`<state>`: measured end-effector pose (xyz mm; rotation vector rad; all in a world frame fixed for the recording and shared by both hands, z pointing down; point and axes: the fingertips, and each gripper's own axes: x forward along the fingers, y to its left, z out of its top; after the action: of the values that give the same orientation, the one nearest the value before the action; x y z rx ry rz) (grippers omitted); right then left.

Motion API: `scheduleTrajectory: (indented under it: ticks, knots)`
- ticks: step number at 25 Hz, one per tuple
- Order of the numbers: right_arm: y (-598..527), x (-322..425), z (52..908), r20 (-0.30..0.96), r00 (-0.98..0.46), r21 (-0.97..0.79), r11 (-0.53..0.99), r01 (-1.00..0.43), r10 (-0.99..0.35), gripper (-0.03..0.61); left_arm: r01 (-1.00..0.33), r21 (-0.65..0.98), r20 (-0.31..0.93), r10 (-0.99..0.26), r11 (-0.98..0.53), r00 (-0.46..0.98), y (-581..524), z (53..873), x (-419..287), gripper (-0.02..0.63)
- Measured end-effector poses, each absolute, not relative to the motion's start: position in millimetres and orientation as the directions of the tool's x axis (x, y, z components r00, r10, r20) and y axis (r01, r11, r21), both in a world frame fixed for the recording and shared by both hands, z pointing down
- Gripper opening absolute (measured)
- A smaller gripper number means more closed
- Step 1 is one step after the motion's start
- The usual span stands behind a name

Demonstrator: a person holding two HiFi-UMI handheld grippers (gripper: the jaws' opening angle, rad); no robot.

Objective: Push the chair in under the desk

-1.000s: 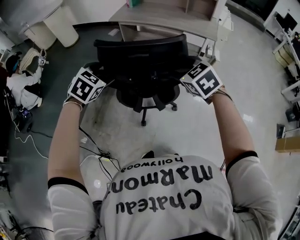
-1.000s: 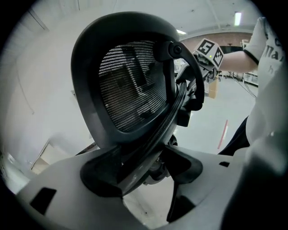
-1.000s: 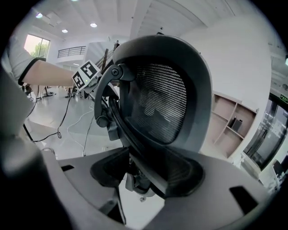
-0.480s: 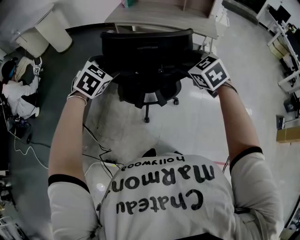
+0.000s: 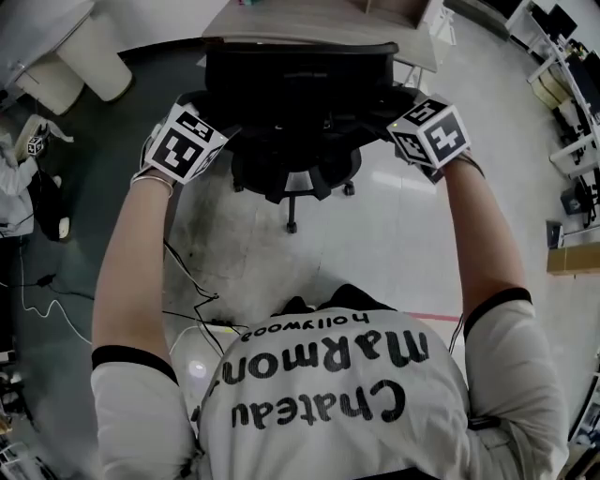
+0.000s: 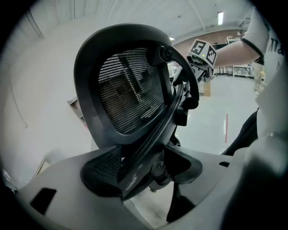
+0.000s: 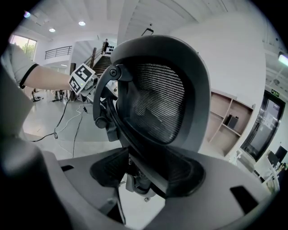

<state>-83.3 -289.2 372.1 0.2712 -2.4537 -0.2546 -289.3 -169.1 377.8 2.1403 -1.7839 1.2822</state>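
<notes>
Your left hand-held gripper [image 5: 223, 141] and right hand-held gripper [image 5: 398, 133] each pinch a side edge of the backrest [image 5: 295, 70], equally near the chair [image 5: 295, 173]. The table [image 5: 309, 26] lies just beyond the chair, straight ahead.

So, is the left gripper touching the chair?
Touching. The left gripper view shows the left gripper clamped on the chair: the back's side frame sits between its jaws with no gap.
</notes>
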Motion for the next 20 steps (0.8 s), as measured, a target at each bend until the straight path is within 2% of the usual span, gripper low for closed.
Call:
scheduleTrajectory:
  ticks: [10,15,20]
  knots:
    - [-313.1,-161.0,363.0,0.59,-0.769,0.238,0.963,-0.128,-0.248,0.247,-0.844,-0.422,0.628,-0.778,-0.331,-0.009,-197.4,370.9,-369.0,0.295]
    - [-338.6,-156.8,364.8,0.582,-0.775,0.241,0.962,-0.124,-0.246,0.245,-0.845,-0.424,0.631,-0.775,-0.325,-0.019,-222.0,371.9,-364.6,0.295]
    - [-334.2,-180.3,360.6,0.579,-0.79,0.217,0.972,-0.088,-0.201,0.226,-0.85,-0.393,0.666,-0.746,-0.35,-0.001,-225.6,371.7,-393.0,0.296]
